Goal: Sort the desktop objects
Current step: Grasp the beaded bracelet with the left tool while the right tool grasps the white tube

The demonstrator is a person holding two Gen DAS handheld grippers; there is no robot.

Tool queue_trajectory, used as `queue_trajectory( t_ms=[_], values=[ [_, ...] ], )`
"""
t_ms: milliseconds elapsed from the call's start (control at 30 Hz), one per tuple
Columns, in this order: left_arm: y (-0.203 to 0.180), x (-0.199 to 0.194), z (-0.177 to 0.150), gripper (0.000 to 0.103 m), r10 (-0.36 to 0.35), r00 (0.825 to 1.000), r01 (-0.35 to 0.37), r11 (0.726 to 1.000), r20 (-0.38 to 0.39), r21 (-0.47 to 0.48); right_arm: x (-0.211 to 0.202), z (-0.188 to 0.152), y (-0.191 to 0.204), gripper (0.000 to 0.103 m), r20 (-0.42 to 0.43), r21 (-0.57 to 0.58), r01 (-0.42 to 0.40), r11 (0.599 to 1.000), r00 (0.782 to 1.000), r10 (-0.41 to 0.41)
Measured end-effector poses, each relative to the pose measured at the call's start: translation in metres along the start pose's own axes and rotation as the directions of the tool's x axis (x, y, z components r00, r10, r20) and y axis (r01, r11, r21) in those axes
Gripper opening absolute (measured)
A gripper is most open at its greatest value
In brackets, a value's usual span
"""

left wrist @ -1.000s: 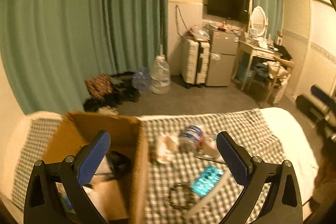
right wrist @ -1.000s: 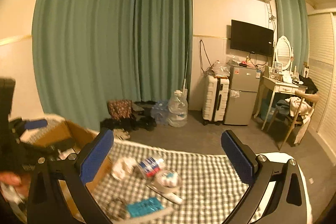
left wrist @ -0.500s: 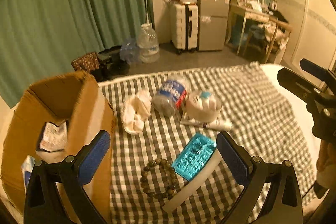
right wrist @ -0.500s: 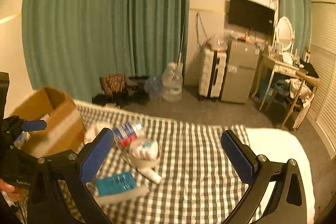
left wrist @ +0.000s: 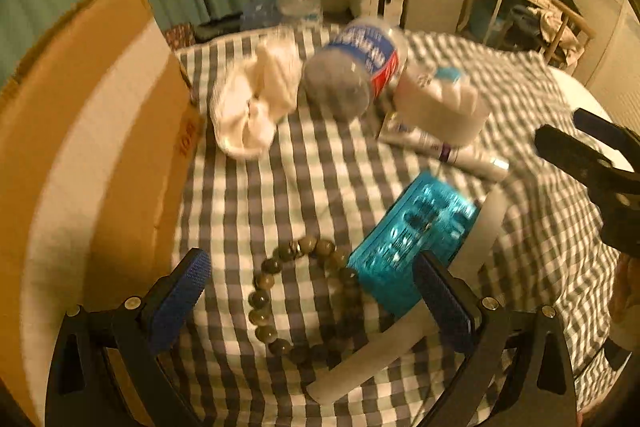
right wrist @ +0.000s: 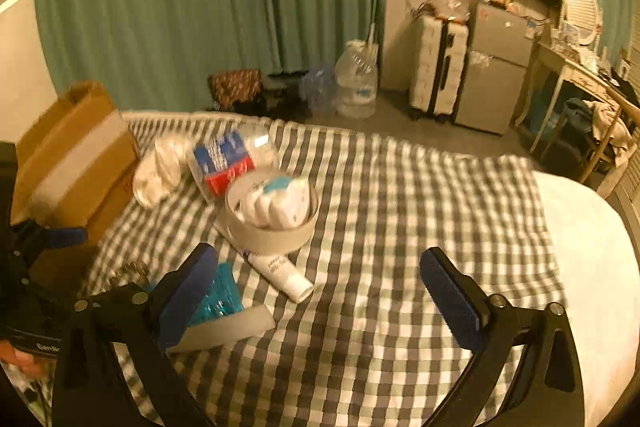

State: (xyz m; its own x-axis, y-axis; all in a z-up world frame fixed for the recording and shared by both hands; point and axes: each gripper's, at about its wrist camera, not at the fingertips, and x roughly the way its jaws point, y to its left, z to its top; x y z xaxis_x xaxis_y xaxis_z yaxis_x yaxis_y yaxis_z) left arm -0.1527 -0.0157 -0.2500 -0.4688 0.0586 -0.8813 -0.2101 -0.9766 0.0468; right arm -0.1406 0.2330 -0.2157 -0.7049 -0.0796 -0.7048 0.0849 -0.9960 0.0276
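Checked bedspread (left wrist: 304, 187) under everything, cardboard box (left wrist: 92, 155) at 9 o'clock, plastic water bottle (left wrist: 356, 67) at 12, white cloth (left wrist: 256, 107) beside it, teal case (left wrist: 416, 239) touching bead bracelet (left wrist: 300, 291), left gripper (left wrist: 312, 291) spread over bracelet, right gripper (right wrist: 320, 291) spread, empty.

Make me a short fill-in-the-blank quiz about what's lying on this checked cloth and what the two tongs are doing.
1. The bead bracelet lies between the open left tongs and touches the ____ case.
2. The plastic bottle lies on its ____.
3. The cardboard box stands at the cloth's ____ edge.
4. The right tongs are open and hold ____.

Missing words: blue; side; left; nothing
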Motion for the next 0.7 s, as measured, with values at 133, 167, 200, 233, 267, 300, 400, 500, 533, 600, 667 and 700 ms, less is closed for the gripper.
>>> queue_trajectory(
  t_ms=[133,167,200,233,267,300,400,500,533,600,667,700],
  values=[
    [0.003,0.015,-0.009,0.103,0.002,0.998,-0.002,1.000,-0.060,0.001,0.028,-0.007,0.006,0.081,-0.068,-0.034,-0.012,0.999,0.998,0.010],
    [0.002,0.018,-0.011,0.103,0.005,0.998,-0.004,1.000,-0.068,0.004,0.035,-0.008,0.008,0.079,-0.084,-0.045,-0.013,0.999,0.996,0.009],
    [0.002,0.021,-0.013,0.103,0.006,0.997,-0.005,1.000,-0.078,0.008,0.041,-0.009,0.010,0.077,-0.101,-0.063,-0.017,0.998,0.995,0.010],
    [0.003,0.023,-0.015,0.103,0.003,0.997,-0.002,1.000,-0.081,0.006,0.046,-0.010,0.014,0.076,-0.114,-0.085,-0.016,0.996,0.993,0.007],
    [0.005,0.024,-0.017,0.103,-0.007,0.997,0.006,1.000,-0.079,-0.005,0.050,-0.010,0.018,0.075,-0.120,-0.104,-0.015,0.994,0.993,0.002],
    [0.006,0.025,-0.018,0.103,-0.016,0.997,0.014,1.000,-0.079,-0.015,0.053,-0.011,0.021,0.075,-0.123,-0.119,-0.021,0.993,0.992,0.006],
    [0.011,0.027,-0.020,0.103,-0.040,0.996,0.037,0.998,-0.078,-0.041,0.063,-0.013,0.028,0.075,-0.130,-0.136,-0.034,0.990,0.991,0.016],
    [0.015,0.029,-0.023,0.100,-0.068,0.995,0.063,0.996,-0.078,-0.062,0.075,-0.017,0.026,0.060,-0.162,-0.119,-0.050,0.992,0.986,0.030],
    [0.016,0.028,-0.023,0.099,-0.090,0.993,0.084,0.994,-0.077,-0.070,0.077,-0.019,0.024,0.060,-0.169,-0.113,-0.047,0.992,0.985,0.028],
    [0.018,0.028,-0.023,0.084,-0.120,0.990,0.115,0.991,-0.074,-0.069,0.076,-0.021,0.023,0.054,-0.157,-0.103,-0.051,0.993,0.987,0.034],
    [0.014,0.022,-0.023,0.063,-0.155,0.986,0.151,0.987,-0.067,-0.054,0.074,-0.020,0.025,0.044,-0.162,-0.116,-0.052,0.992,0.986,0.033],
    [0.012,0.020,-0.023,0.043,-0.175,0.983,0.172,0.984,-0.064,-0.051,0.072,-0.020,0.028,0.038,-0.165,-0.130,-0.050,0.990,0.986,0.028]
  ],
)
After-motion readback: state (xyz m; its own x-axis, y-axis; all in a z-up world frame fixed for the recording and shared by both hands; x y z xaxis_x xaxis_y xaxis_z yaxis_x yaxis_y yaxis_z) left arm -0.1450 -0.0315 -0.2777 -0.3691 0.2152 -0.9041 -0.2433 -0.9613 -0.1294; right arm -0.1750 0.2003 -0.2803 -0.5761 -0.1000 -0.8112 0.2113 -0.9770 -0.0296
